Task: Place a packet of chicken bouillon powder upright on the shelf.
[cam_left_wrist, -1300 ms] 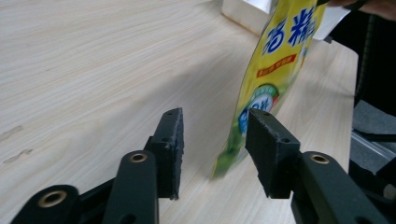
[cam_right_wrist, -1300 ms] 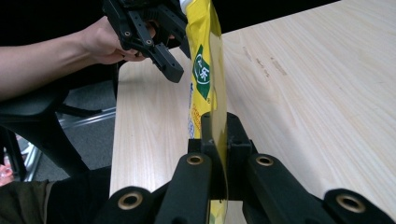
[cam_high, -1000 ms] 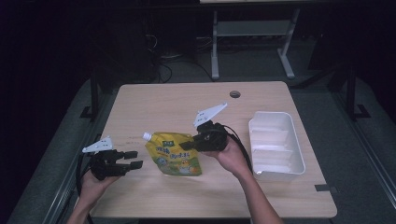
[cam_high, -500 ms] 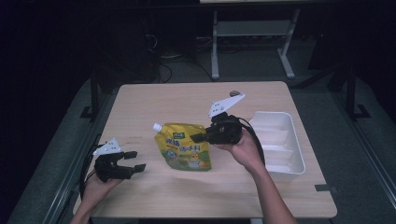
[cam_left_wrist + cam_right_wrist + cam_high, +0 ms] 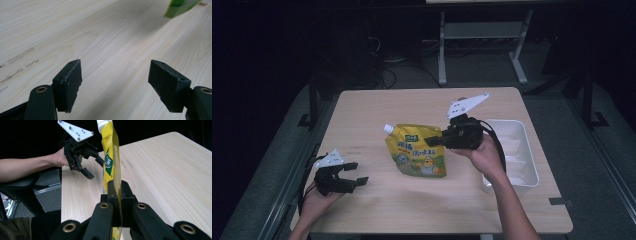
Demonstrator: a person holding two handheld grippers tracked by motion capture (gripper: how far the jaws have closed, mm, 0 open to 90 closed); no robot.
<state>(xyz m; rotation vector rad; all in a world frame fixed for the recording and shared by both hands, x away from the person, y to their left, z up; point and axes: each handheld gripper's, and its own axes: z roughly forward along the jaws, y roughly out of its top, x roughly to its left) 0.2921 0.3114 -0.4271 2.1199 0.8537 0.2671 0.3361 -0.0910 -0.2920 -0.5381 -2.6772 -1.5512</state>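
pouch up off the table, bin waiting

while the right gripper (image 5: 435,140) pinches the yellow spouted pouch (image 5: 417,152) by its edge, the pouch hangs clear of the wooden table (image 5: 412,105), near the middle of it, its white cap (image 5: 387,129) pointing toward 10 o'clock in the high view. in the right gripper view the jaws are pressed tight on the thin pouch (image 5: 111,167), which stands edge-on between them with the spout at the top.

the left gripper (image 5: 354,172) sits low at about 8 o'clock on the table, well apart from the pouch. its jaws have just been opening and now stand spread wide with nothing between them; in the left gripper view there is bare wood grain under the pads (image 5: 72,85) and a green-yellow corner of the pouch (image 5: 180,6) at the upper right.

as a judgement: the pick-up looks done, with the pouch gripped and lifted. what seems left is carrying it toward 3 o'clock and setting it down, most likely into the white bin (image 5: 527,150), then letting go.

that bin is a shallow white plastic tray at the table's 3 o'clock edge, just beyond the right hand. some pale shapes show inside it, which may be ribs or dividers; i cannot tell whether anything lies in it, since the hand covers part of it.
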